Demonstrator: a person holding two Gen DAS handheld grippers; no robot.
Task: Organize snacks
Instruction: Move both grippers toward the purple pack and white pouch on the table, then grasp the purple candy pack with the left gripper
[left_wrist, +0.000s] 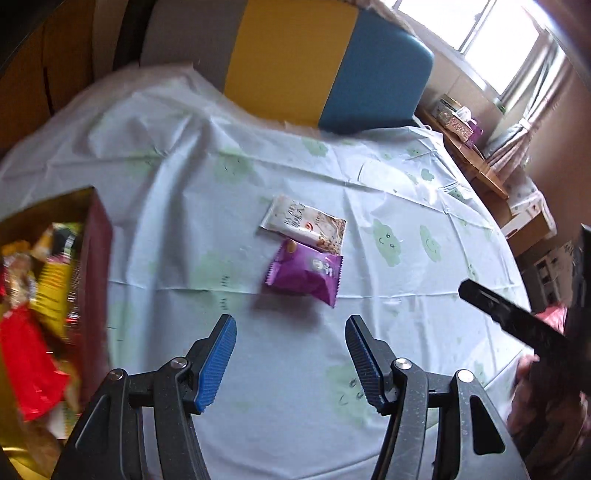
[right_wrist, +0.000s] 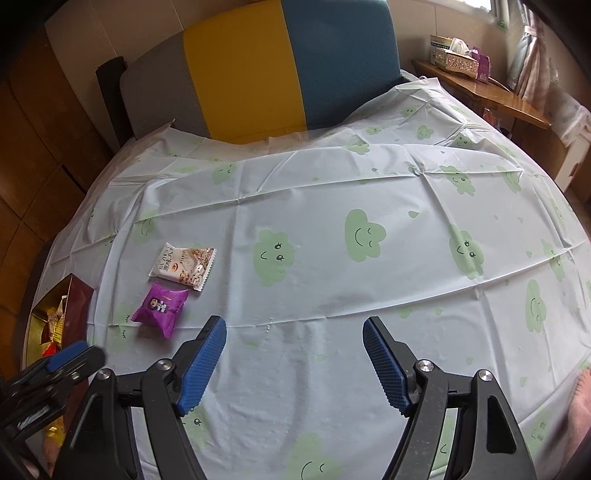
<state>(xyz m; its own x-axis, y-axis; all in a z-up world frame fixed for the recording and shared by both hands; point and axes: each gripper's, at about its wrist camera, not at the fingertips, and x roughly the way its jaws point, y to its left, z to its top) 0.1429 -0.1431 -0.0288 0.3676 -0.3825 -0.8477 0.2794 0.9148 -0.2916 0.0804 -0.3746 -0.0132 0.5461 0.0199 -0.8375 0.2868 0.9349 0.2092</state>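
A purple snack packet (left_wrist: 304, 273) (right_wrist: 160, 308) lies on the pale cloud-print tablecloth (right_wrist: 332, 280), touching a white packet (left_wrist: 304, 225) (right_wrist: 183, 266) just beyond it. A dark red box (left_wrist: 96, 280) (right_wrist: 79, 299) holding several bright snack wrappers sits at the table's left edge. My left gripper (left_wrist: 290, 325) is open and empty, a short way in front of the purple packet, with the box to its left. My right gripper (right_wrist: 294, 325) is open and empty over bare cloth, to the right of the packets. Each wrist view catches the other gripper: the left gripper (right_wrist: 66, 358) and the right gripper (left_wrist: 498, 306).
A chair back in grey, yellow and blue (right_wrist: 288, 66) stands behind the table. A wooden side table (right_wrist: 491, 92) with a tissue box (right_wrist: 458, 55) is at the far right by a curtained window. A person's hand (right_wrist: 581, 398) rests at the table's right edge.
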